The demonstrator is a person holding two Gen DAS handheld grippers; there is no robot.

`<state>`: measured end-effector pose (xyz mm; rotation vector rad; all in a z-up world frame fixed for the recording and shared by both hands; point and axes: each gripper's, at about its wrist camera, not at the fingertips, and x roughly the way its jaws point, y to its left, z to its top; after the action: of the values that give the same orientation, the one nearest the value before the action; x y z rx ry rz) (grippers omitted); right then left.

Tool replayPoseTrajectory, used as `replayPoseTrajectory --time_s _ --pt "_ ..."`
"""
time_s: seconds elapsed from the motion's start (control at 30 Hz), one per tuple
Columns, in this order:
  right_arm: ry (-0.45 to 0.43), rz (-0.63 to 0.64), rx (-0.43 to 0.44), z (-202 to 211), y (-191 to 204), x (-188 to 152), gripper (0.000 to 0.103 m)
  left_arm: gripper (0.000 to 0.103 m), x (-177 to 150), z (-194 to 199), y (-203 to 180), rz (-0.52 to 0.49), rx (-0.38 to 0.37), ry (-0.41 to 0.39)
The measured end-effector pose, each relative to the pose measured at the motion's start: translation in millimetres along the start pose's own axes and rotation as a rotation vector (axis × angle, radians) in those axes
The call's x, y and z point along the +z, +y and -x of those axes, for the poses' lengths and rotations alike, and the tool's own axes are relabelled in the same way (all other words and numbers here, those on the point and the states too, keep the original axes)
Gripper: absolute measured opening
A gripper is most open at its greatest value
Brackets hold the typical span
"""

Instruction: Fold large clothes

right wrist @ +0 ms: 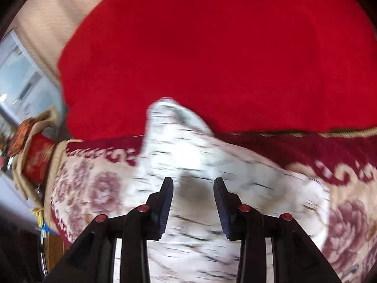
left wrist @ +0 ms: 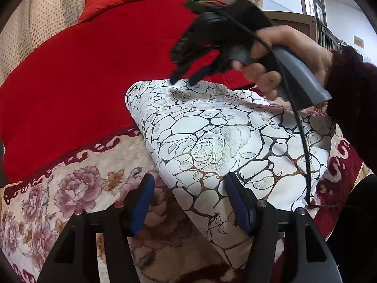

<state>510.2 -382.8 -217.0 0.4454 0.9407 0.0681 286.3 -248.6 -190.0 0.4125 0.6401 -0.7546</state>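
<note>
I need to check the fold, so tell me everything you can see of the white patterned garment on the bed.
The white garment looks like thin woven cloth, printed with black crackle lines and faint rose outlines. It lies folded into a rough, slightly puffy rectangle on the floral blanket, its far corner reaching the red quilt. The left tool stands open, its right-hand finger over the near edge. The right tool hovers open near the far corner; contact cannot be told.

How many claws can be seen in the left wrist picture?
2: the left claw at the bottom edge, over the white cloth; the right claw above the cloth's far end.
</note>
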Motion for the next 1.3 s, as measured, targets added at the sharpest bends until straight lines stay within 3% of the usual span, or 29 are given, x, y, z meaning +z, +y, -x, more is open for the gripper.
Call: replayPoseTrajectory --time_s 0.17,0.27,0.43,0.6,0.97,1.1,1.17,1.3 --pt "0.105 0.058 -0.056 -42.7 23.2 -6.6 0.043 0.065 -0.6 1.8 -1.1 -0.011 0.024 -0.004" --pt "0.132 0.019 -0.031 -65.3 13.2 -11.9 0.044 0.065 -0.6 2.2 0.1 -0.008 0.021 0.0" --pt "0.119 0.035 -0.05 -44.2 13.9 -16.9 0.044 0.065 -2.3 4.4 -3.8 -0.036 0.038 -0.008" --pt "0.047 0.044 0.001 7.0 11.2 -35.9 0.046 0.065 -2.6 6.4 -5.8 -0.036 0.045 -0.009" --pt "-0.005 0.072 -0.089 113.7 -19.6 -129.1 0.047 0.065 -2.6 10.9 -13.3 -0.044 0.076 -0.017" --pt "0.066 0.047 -0.1 97.0 -40.8 -164.1 0.053 0.068 -3.1 12.5 -17.7 -0.051 0.086 -0.015" --pt "0.098 0.0 -0.065 76.2 -57.3 -181.9 0.058 0.069 -3.6 10.5 -18.3 -0.055 0.091 -0.015" --pt "0.035 -0.043 -0.013 72.7 -71.3 -195.3 0.059 0.071 0.5 10.7 -17.1 -0.045 0.099 -0.005"
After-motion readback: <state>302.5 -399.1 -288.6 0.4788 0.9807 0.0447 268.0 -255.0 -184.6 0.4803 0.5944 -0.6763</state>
